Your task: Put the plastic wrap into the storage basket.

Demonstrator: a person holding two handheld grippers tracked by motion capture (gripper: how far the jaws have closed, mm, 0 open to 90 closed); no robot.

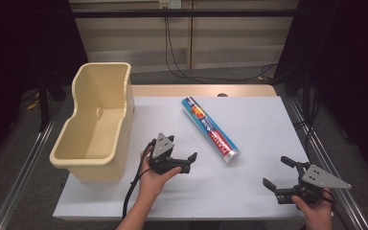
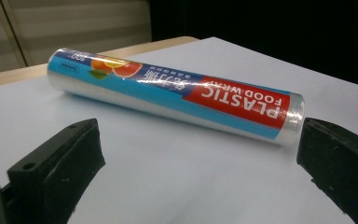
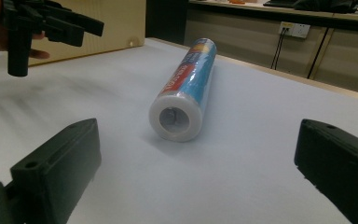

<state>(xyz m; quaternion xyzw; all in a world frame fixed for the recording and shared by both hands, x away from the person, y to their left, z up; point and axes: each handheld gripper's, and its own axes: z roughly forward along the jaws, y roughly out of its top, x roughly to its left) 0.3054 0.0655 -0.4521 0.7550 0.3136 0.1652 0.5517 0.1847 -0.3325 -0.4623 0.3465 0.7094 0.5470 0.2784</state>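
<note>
Both tools, left (image 1: 182, 159) and right (image 1: 281, 174), stood spread and empty; plastic-wrap roll (image 1: 210, 128) lay between them on bench (image 1: 249, 191).

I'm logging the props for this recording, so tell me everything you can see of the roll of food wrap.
The roll of food wrap is a long cylinder in glossy clear film over a blue label with a red panel reading "PLASTIC FOOD WRAP" and a citrus picture. Its near end shows white layers around a hollow core. It lies flat and diagonal on the white table cover, right of the cream bin. Nothing grips it; both hand-held grippers stand apart from it.
</note>
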